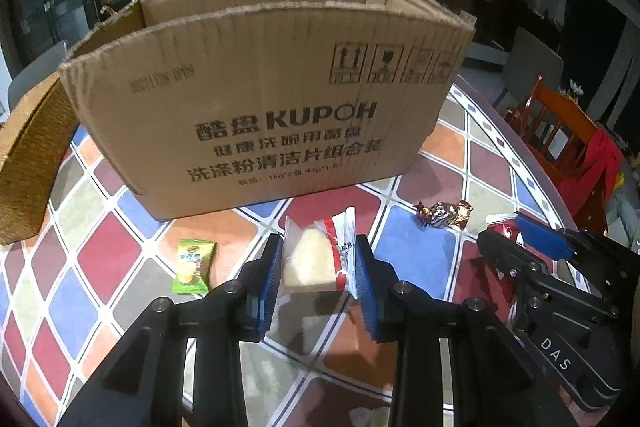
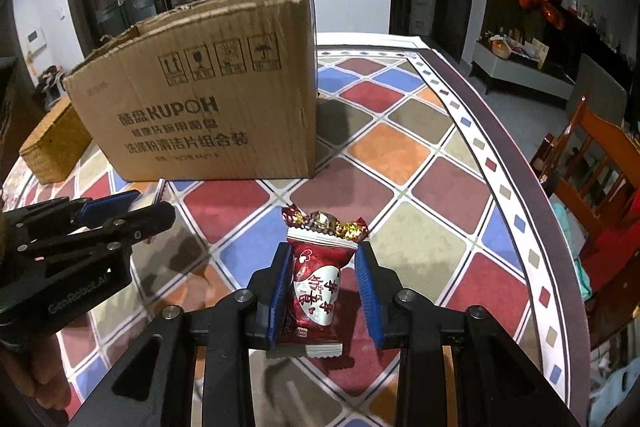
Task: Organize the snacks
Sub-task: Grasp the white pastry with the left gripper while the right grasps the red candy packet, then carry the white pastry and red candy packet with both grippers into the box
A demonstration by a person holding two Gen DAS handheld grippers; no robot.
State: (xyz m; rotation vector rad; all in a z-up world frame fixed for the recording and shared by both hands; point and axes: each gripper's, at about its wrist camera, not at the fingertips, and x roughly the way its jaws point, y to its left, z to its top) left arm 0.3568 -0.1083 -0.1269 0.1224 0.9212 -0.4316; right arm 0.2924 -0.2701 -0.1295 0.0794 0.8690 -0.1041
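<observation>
Holding one snack in each claw, we're at the carry step, and next up, we reckon, is getting both over the open top of the cardboard box (image 1: 256, 99) and dropping them in. Our left gripper (image 1: 318, 267) pinches a clear-wrapped pastry (image 1: 310, 261), our right gripper (image 2: 324, 283) pinches a red snack packet (image 2: 316, 287); both sit in front of the box, tilted steeply down toward the table (image 2: 400, 151). A green candy (image 1: 194, 267) and a gold-wrapped candy (image 1: 442, 213) lie in front of the box too, waiting.
</observation>
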